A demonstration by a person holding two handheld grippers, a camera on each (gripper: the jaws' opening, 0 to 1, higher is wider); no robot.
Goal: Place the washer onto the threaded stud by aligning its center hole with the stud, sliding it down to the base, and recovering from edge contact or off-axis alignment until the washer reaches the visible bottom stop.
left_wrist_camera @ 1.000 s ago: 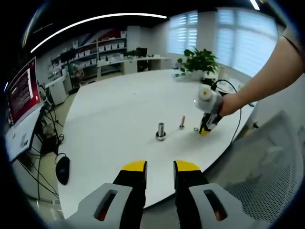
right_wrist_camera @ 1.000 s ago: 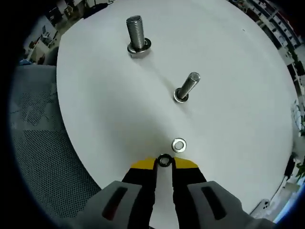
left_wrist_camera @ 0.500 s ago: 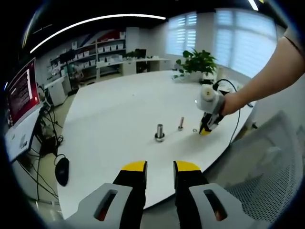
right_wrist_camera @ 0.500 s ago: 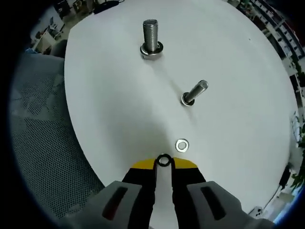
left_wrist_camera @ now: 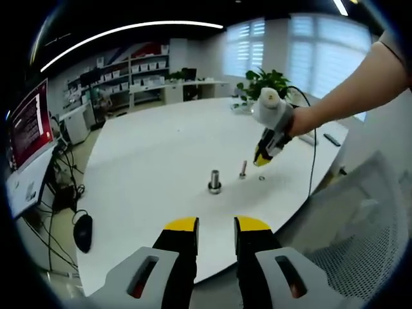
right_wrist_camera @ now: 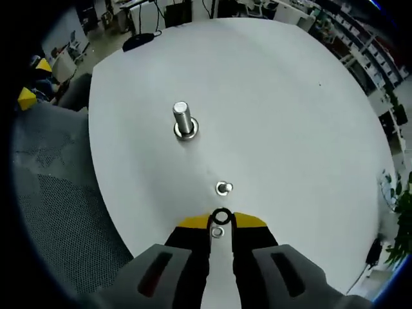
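Right gripper view — washer (right_wrist_camera: pixel 221 216) pinched at right gripper (right_wrist_camera: pixel 221 221) tips.

In the right gripper view, the right gripper (right_wrist_camera: pixel 221 222) covers the lower rim of the dark washer (right_wrist_camera: pixel 221 215) at its tips, and a second washer (right_wrist_camera: pixel 217 232) below it is half hidden between the jaws. The thin stud (right_wrist_camera: pixel 223 188) is seen end-on — its thread cannot be read. In the left gripper view, the washer beside the thin stud (left_wrist_camera: pixel 243 169) is too small to tell.
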